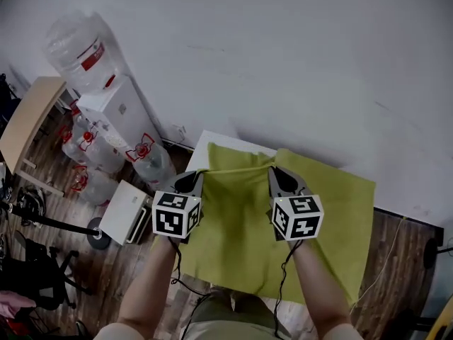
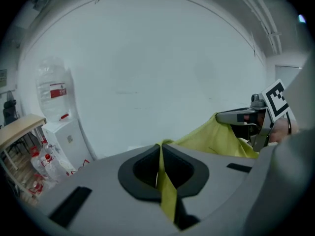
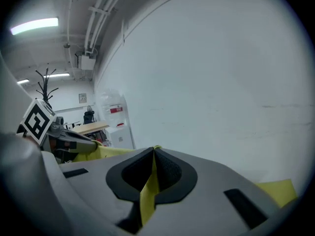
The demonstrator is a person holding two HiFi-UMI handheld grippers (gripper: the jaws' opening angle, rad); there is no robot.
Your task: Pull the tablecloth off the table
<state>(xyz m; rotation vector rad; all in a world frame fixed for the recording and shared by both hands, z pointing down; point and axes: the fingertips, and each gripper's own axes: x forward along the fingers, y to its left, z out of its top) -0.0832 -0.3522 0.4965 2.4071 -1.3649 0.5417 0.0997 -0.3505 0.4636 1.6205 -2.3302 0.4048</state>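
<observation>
The left tool and right tool each pinched the far edge of the cloth tight, presumably to drag it off the counter.

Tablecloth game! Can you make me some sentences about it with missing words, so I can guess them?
The left gripper and the right gripper both have their jaws ____ on the yellow-green tablecloth.
The number of grippers pinching the cloth is ____.
The white water dispenser stands on the person's ____ side.
Missing words: shut; two; left.
</observation>
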